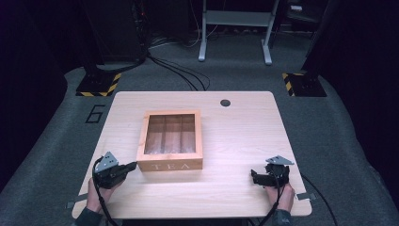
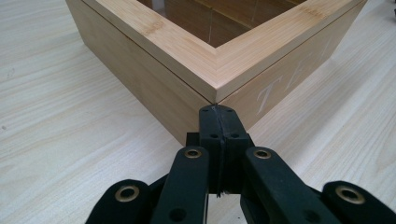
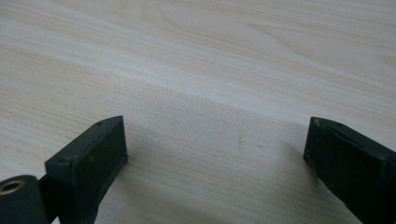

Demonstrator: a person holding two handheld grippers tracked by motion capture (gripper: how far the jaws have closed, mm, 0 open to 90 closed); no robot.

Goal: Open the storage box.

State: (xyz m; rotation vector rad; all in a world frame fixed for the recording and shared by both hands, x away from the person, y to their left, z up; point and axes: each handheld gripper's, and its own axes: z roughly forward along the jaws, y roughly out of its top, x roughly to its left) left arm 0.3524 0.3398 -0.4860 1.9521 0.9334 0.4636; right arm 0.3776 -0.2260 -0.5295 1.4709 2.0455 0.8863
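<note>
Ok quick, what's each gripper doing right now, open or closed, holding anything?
Left gripper: closed, holding nothing, tips at the near corner of the tea box.
Right gripper: open, empty, over the bare table.

From high above the near edge we are looking forward and down on the whole pale wooden table. Riding the left gripper, we are facing a corner of the square bamboo tea box with a clear lid from very close, which the high view shares. Riding the right gripper, we are looking low along bare tabletop.
</note>
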